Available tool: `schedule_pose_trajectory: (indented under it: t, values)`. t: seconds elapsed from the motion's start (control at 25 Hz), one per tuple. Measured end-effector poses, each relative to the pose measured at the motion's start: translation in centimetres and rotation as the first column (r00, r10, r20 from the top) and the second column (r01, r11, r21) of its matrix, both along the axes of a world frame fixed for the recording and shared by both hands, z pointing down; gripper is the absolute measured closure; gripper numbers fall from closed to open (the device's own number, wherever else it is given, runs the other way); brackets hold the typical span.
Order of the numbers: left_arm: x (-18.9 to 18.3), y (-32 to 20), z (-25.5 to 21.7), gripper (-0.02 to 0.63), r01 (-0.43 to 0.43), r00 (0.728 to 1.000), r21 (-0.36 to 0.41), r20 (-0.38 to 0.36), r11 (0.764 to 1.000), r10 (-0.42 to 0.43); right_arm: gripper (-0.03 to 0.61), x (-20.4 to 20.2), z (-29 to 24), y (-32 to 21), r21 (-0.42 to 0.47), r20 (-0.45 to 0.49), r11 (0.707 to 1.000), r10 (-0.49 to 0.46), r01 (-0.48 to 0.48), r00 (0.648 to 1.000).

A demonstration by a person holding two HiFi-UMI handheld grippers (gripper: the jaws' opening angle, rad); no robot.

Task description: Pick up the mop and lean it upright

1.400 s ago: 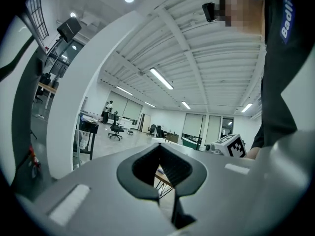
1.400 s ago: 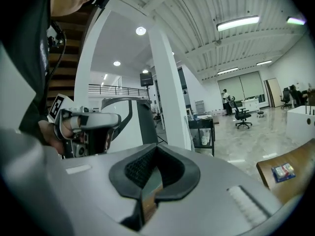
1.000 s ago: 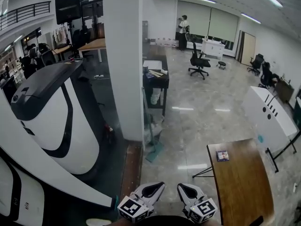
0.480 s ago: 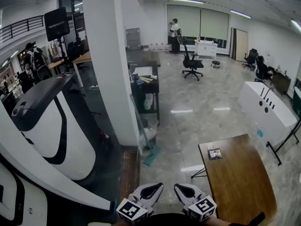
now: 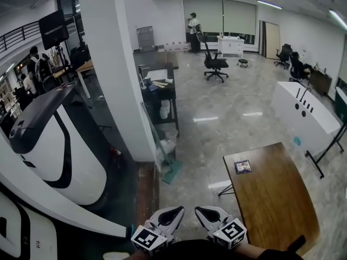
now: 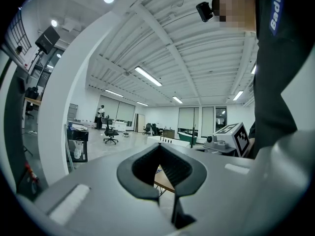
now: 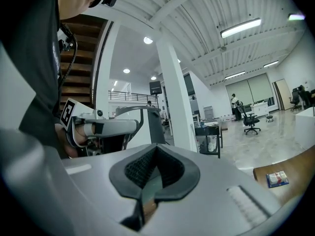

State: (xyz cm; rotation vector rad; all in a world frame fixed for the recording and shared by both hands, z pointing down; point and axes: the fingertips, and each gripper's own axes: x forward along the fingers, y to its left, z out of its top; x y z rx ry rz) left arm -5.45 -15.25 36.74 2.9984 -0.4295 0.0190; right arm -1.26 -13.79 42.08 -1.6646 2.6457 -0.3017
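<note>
The mop point(image 5: 157, 142) leans against the white pillar point(image 5: 116, 75) in the head view, its thin handle slanting up and its teal head point(image 5: 171, 173) on the floor by the pillar's foot. Both grippers are low at the bottom edge, well short of the mop. My left gripper point(image 5: 176, 210) is shut with nothing between its jaws; in the left gripper view point(image 6: 160, 146) the pads meet at the tip. My right gripper point(image 5: 202, 210) is also shut and empty, its pads together in the right gripper view point(image 7: 155, 149).
A black cart point(image 5: 161, 93) with clutter stands just behind the pillar and mop. A wooden table point(image 5: 274, 199) with a small box point(image 5: 242, 167) is at the right. A large white and black machine point(image 5: 59, 145) fills the left. An office chair point(image 5: 213, 63) and a white console point(image 5: 303, 115) stand farther off.
The head view has swung, so the pillar, mop and cart sit further left and the table nearer. Both grippers stay shut at the bottom edge.
</note>
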Motion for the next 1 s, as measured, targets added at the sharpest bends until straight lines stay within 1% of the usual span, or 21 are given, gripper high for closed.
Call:
schedule_pose_trajectory:
  t: [0.32,0.56,1.0]
  values:
    - [0.4,0.3,0.1,0.594,-0.017,1.000,0.007,0.009,1.000,0.017,0.577,0.2,0.2,0.3,0.001,0.010,1.000,0.015,-0.015,1.000]
    - [-0.1,-0.3,-0.2,0.594,-0.007,1.000,0.014,-0.003,1.000,0.007,0.577,0.0,0.2,0.0,0.000,0.010,1.000,0.019,-0.019,1.000]
    - [-1.7,-0.7,0.1,0.594,0.018,1.000,0.004,-0.008,1.000,-0.018,0.577,-1.4,0.4,-0.3,-0.016,0.008,1.000,0.000,0.000,1.000]
